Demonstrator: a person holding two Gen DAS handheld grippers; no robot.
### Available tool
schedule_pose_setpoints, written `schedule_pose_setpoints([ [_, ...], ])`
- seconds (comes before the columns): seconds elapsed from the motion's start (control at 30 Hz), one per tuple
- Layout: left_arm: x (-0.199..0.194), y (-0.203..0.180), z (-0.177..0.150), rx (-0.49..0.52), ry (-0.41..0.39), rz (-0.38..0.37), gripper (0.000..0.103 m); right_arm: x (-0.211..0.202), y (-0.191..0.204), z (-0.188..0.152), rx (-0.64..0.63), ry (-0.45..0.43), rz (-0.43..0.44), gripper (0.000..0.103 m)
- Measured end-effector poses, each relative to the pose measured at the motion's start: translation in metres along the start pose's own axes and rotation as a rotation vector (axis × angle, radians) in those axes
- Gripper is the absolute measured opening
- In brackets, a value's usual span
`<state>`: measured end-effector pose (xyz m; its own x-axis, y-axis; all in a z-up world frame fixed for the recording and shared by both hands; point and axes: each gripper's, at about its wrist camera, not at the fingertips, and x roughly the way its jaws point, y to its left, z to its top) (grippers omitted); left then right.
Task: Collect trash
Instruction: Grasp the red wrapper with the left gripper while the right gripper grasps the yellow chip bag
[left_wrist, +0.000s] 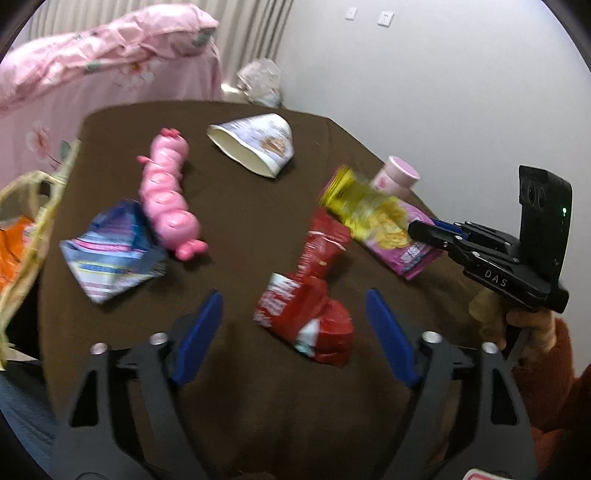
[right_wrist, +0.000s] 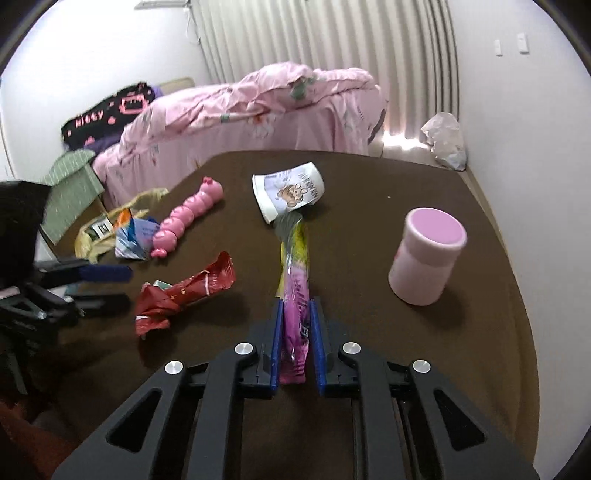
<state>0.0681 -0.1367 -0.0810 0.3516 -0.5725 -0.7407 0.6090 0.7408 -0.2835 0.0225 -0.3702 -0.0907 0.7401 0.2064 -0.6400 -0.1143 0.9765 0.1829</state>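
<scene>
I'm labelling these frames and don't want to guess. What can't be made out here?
- Bag: left wrist view, cut off by the left edge; contents mostly unseen.
- Yellow-pink wrapper: left wrist view, motion-blurred, print unreadable; right wrist view shows it edge-on in the right gripper.
- Red wrapper: crumpled, brand illegible in both views.
- Left gripper: right wrist view, blurred and cut off at the left edge.
- Pink cup: contents hidden by its lid.
</scene>
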Motion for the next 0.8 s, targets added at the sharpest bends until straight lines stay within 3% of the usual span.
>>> schedule_pose_setpoints([
  [0.2, 0.005, -0.009, 0.001, 0.019, 0.002, 0.011, 0.087, -0.014, 0.003, -0.006, -0.036, -0.014, -0.039, 0.013],
  [0.33, -0.002, -0.005, 0.005, -0.009, -0.033, 0.041, 0.087, -0.018, 0.008, -0.010, -0.063, -0.005, -0.015, 0.013],
  [0.43, -0.003, -0.001, 0.006, -0.025, -0.041, 0.066, 0.087, -0.015, 0.027, -0.017, -0.158, 0.016, -0.029, 0.013],
  [0.53, -0.001, 0.001, 0.006, -0.034, -0.028, 0.065, 0.086, -0.014, 0.036, -0.024, -0.173, 0.022, 0.018, 0.013],
  [0.8, 0.005, 0.003, 0.001, -0.056, 0.019, 0.072, 0.069, -0.019, 0.027, -0.023, -0.104, -0.007, 0.012, 0.010],
])
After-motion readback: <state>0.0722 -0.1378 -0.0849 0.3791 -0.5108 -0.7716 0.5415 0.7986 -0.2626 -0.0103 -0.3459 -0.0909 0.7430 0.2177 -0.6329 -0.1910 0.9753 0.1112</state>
